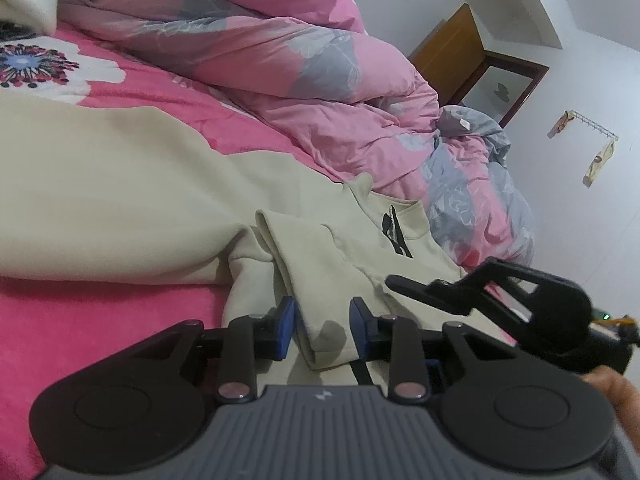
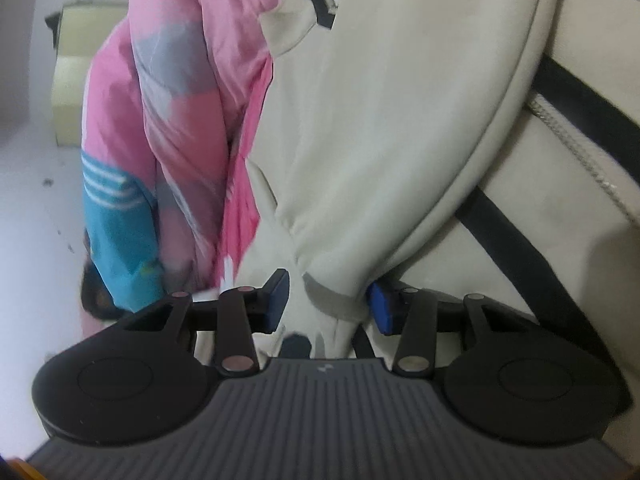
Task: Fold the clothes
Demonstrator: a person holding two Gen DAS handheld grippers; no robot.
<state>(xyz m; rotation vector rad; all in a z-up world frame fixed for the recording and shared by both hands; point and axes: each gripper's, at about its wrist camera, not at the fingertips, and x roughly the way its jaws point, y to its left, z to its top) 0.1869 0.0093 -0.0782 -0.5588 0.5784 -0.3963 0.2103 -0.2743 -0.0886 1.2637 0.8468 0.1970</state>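
The room is a bedroom with white walls, and the work is done on a bed covered by a bright pink blanket (image 1: 100, 312) with a big flower print.

The left gripper (image 1: 322, 328) stands low over the blanket. Its blue pads (image 1: 285, 330) are a moderate way apart, and a folded edge of a cream sweatshirt (image 1: 120, 184) lies between them; I cannot tell if the pads touch the cloth. The right gripper (image 2: 328, 306) has its blue pads (image 2: 382, 308) also apart, with a bunched piece of the same cream garment hanging between them, close against the right pad. Whether it really pinches the cloth is not clear, because this view is blurred.

The sweatshirt is thick, plain and pale beige. From the left gripper it spreads forward and to the left over the blanket, with a sleeve folded across just ahead of the pads. Farther ahead is the collar with a short zipper (image 1: 394, 236) edged in black. Near the right gripper, black bands and a white cord (image 2: 572, 148) run on the cloth at the right.

Beyond the garment lies a crumpled pink and grey quilt (image 1: 280, 72), and behind it a brown wooden cabinet (image 1: 452, 48) against the wall. A small white mark sits on each gripper body, but no writing can be read.
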